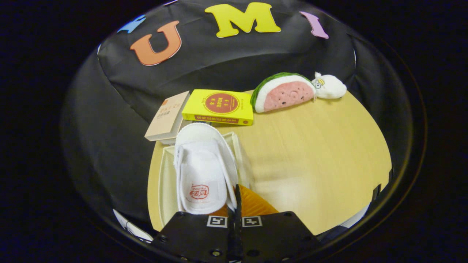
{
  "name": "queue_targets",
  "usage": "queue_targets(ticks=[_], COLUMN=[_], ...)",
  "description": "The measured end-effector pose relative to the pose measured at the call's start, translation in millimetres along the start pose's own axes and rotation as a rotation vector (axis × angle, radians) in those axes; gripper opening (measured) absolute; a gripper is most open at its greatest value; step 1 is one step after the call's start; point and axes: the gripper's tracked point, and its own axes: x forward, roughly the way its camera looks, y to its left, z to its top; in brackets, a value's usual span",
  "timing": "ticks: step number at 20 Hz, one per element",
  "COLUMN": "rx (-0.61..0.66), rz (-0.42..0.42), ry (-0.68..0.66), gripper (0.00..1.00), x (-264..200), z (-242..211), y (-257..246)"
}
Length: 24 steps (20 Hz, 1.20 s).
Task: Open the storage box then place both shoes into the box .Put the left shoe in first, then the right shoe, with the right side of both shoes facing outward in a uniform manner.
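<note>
Shoes first: a white terry-cloth slipper [203,171] with a red printed logo on its upper is standing on edge inside the shallow, cream-coloured open storage box [165,182], which sits on the pale wooden tabletop [314,153] near its edge, just ahead of the fingers. What looks like a second white sole presses against its far side, so both slippers may already be in, though I cannot tell this for certain. The gripper [237,199] has its two fingers drawn together with no visible gap, and the slipper's edge lies right at their tips; whether they pinch the fabric or merely touch it is not clear. I judge the placing step to be near its end. Next would come letting go and backing away cleanly without dragging the slipper over, then checking that both face the same way. Beyond the box lie a beige paperback book [167,116], a yellow book [219,107], a watermelon-slice plush toy [284,93] and a small white plush toy [329,87].
</note>
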Motion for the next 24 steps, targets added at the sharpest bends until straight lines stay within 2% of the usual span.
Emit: queue_targets(ticks=[4,10,12,13,15,18,22,23,24], rx=[0.015,0.001,-0.003,-0.019,-0.058,-0.079,-0.122,-0.135,-0.151], rz=[-0.033,-0.120,-0.116,-0.095,-0.107,-0.077,-0.058,-0.051,-0.042], ry=[-0.026,-0.135,-0.162,-0.172,-0.193,-0.213,-0.285,-0.307,-0.337], gripper=[0.00,0.01,0.01,0.07,0.20,0.21,0.50,0.53,0.64], x=[25,32,32,34,34,34,19,16,10], z=[-18,-17,-16,-16,-19,-22,-15,-15,-13], y=[6,-3,-2,5,3,11,13,13,14])
